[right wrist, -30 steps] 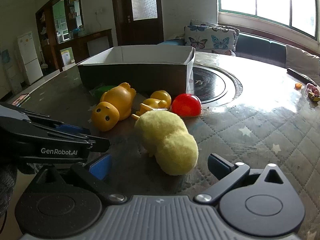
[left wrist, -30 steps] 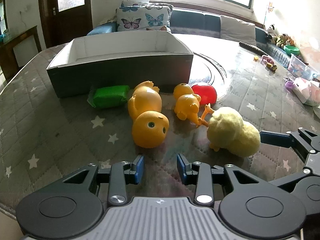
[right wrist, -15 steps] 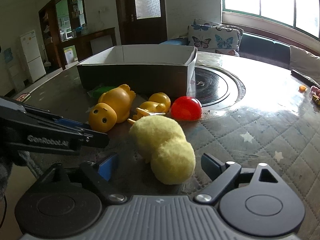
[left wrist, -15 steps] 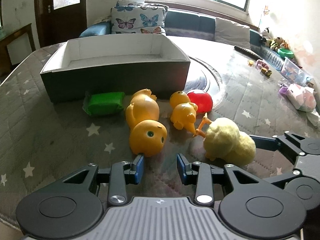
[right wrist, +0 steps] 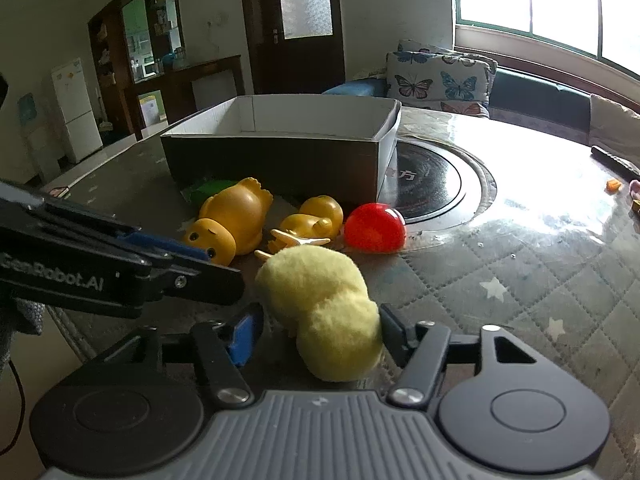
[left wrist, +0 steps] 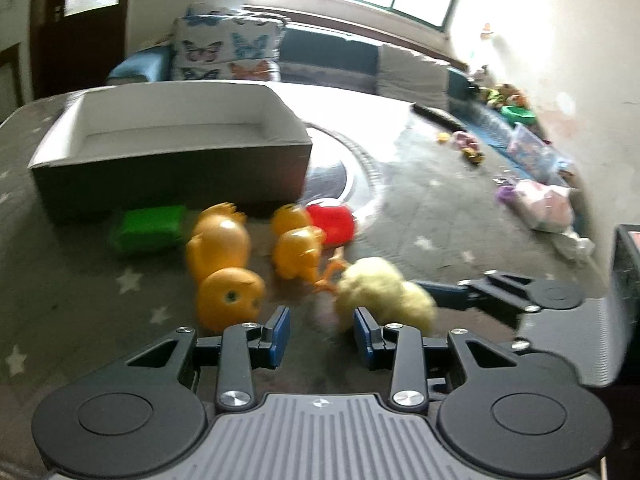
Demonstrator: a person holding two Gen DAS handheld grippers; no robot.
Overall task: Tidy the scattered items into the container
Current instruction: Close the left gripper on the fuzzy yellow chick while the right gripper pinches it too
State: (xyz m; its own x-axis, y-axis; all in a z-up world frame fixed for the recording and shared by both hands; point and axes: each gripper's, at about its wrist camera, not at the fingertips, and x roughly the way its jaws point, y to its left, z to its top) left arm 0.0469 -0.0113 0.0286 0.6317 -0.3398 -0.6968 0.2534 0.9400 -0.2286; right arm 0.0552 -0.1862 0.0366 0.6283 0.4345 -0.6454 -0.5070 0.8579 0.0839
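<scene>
A yellow plush chick (right wrist: 324,304) lies on the quilted table between the jaws of my right gripper (right wrist: 316,334). Those jaws are closing: the right finger touches the plush and a small gap shows at the blue left pad (right wrist: 244,334). My left gripper (left wrist: 320,332) is open with nothing between its fingers, just short of the large orange duck (left wrist: 224,264) and beside the plush chick (left wrist: 380,292). Behind lie a small orange duck (left wrist: 298,248), a red ball (left wrist: 334,224) and a green block (left wrist: 148,228). The dark open box (left wrist: 168,160) stands behind them.
A round black plate (right wrist: 432,176) is set in the table right of the box (right wrist: 280,160). Bags and small toys (left wrist: 540,204) sit at the far right edge, with a remote (right wrist: 612,160) there too. A sofa with butterfly cushions (right wrist: 440,76) runs behind the table.
The right gripper's jaws have drawn in from wide apart to close around the plush chick. The left gripper has turned a little and its view is now blurred; the toys have not moved.
</scene>
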